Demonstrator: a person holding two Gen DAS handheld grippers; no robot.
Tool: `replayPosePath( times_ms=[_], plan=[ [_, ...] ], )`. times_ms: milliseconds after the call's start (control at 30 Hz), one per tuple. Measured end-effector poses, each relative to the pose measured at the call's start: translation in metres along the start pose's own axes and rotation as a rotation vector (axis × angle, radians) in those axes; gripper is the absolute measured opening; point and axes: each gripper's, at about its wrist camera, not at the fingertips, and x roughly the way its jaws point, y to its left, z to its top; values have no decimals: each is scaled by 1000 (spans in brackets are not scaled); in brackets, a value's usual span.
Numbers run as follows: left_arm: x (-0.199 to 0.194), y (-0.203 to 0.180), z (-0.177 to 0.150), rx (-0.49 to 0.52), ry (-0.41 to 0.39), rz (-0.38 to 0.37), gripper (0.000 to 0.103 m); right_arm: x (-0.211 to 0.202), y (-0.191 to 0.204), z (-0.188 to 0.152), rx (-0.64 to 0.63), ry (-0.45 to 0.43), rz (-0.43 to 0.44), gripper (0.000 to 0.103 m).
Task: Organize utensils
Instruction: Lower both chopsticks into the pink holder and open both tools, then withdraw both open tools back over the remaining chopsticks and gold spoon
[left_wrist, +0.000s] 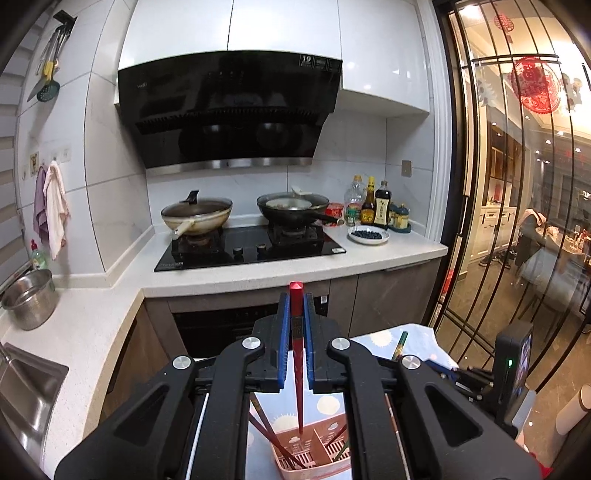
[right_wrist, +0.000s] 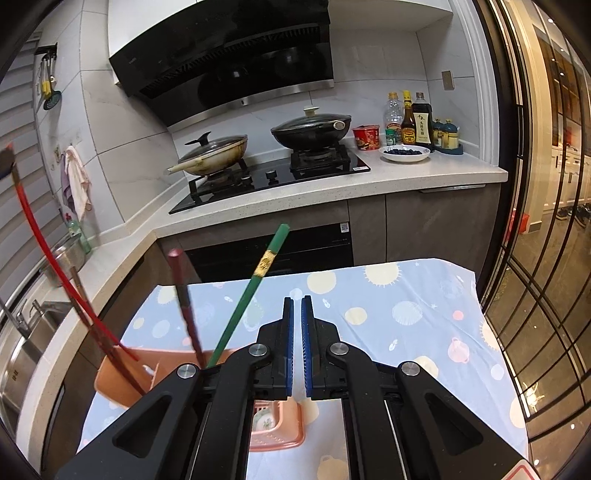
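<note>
My left gripper (left_wrist: 296, 301) is shut on a red chopstick (left_wrist: 297, 354), held upright with its lower tip over the pink utensil holder (left_wrist: 314, 456). Several chopsticks stand in that holder. In the right wrist view the pink holder (right_wrist: 122, 384) sits on a table with a blue patterned cloth (right_wrist: 388, 295); a green chopstick (right_wrist: 251, 288), a dark red chopstick (right_wrist: 184, 302) and a bright red one (right_wrist: 48, 251) lean in it. My right gripper (right_wrist: 297, 301) is shut and empty above the cloth, to the right of the holder.
A white counter (right_wrist: 406, 173) carries a gas hob with two lidded woks (left_wrist: 197, 216) (left_wrist: 293, 210), sauce bottles (right_wrist: 413, 118) and a plate of dark berries (right_wrist: 405, 152). A steel pot (left_wrist: 29, 299) and a sink (left_wrist: 26, 380) lie at left. A glass door (left_wrist: 517, 184) stands at right.
</note>
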Motion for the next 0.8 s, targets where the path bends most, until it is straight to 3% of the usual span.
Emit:
replayPosePath(
  times_ms=[233,300,367,433,633,800],
  plan=[
    [18,1,-23,-14,63,20,9,48,-2,9,-16,68,-45,5],
    [22,2,-29,-16,79,28,15,53,6,10,-26,72,-23,5],
    [24,4,-35,-17,85,48,33,47,17,10,-49,60,16,5],
    [25,5,-42,-22,90,64,41,35,34,8,-106,28,46,5],
    [21,13,-66,-39,118,72,50,-7,39,0,-118,-22,55,5],
    [7,15,-92,-45,148,67,51,-43,26,-17,-73,-22,63,6]
  ],
)
